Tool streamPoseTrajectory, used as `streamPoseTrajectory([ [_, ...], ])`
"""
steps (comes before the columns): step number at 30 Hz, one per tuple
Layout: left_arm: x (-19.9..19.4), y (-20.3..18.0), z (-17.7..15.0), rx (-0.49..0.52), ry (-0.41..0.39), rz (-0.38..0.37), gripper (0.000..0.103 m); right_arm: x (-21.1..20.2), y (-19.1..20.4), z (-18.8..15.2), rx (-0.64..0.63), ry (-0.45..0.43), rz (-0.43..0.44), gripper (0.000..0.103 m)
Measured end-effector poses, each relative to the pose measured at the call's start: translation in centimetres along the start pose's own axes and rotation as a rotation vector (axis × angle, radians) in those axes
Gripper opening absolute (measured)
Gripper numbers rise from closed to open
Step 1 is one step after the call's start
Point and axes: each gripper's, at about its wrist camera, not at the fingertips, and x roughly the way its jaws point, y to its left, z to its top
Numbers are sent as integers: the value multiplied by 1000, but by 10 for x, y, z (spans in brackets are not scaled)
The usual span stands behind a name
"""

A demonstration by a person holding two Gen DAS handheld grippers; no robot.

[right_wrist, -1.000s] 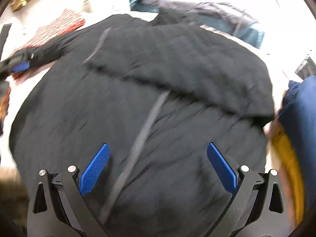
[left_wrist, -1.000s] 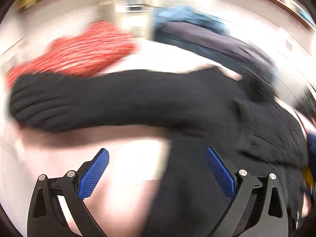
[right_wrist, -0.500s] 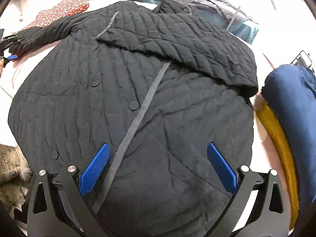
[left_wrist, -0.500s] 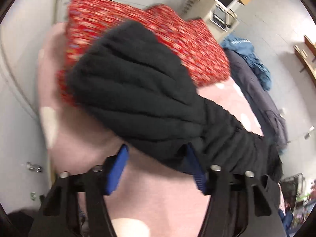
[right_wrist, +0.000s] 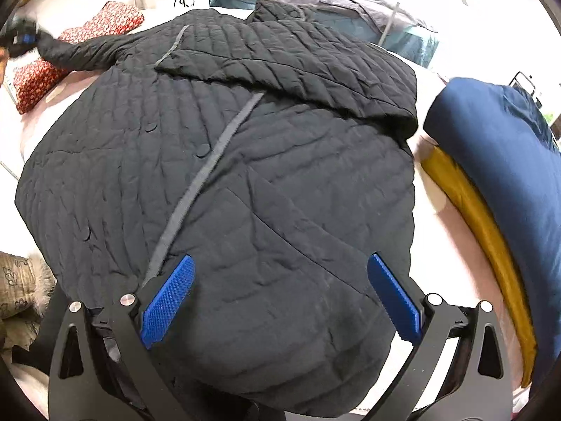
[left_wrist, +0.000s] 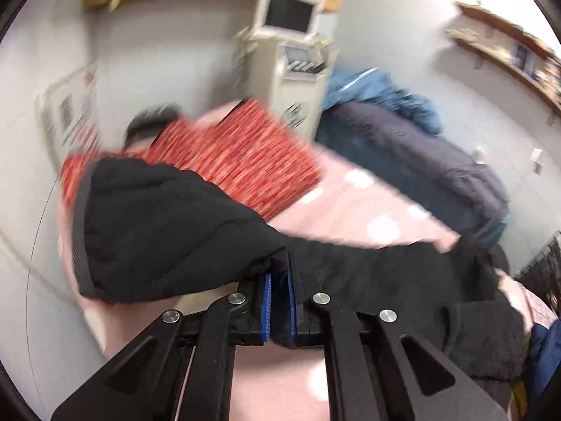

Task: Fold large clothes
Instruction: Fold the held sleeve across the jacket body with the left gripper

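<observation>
Your left claw (left_wrist: 279,296) clamped on sleeve (left_wrist: 168,224) of black coat (right_wrist: 224,175), spread flat on pink bed (left_wrist: 350,210). Your right claw (right_wrist: 280,301) wide open, empty, above coat hem.

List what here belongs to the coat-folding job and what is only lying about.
In the job:
- black quilted coat
- its sleeve, clamped in the left hand-held gripper
- right hand-held gripper, open over the hem

Lying about:
- red patterned cloth
- blue and mustard bedding
- dark jacket pile
</observation>
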Motion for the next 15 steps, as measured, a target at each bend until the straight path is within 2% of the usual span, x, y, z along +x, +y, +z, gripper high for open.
streamPoseTrajectory([
  [4,-25,-100,27,151,-81,-140,7,2,-17,-7,53,0,7,97],
  [8,-27,-203,24,270,-71,-292,7,0,-34,-11,106,-12,3,97],
  [10,-19,-265,8,345,-38,-356,7,0,-42,-14,131,-12,-1,97],
  [14,4,-355,-41,482,46,-407,7,0,-60,-19,181,-10,-7,97],
  [15,15,-380,-63,521,82,-408,7,1,-63,-20,189,-10,-7,97],
])
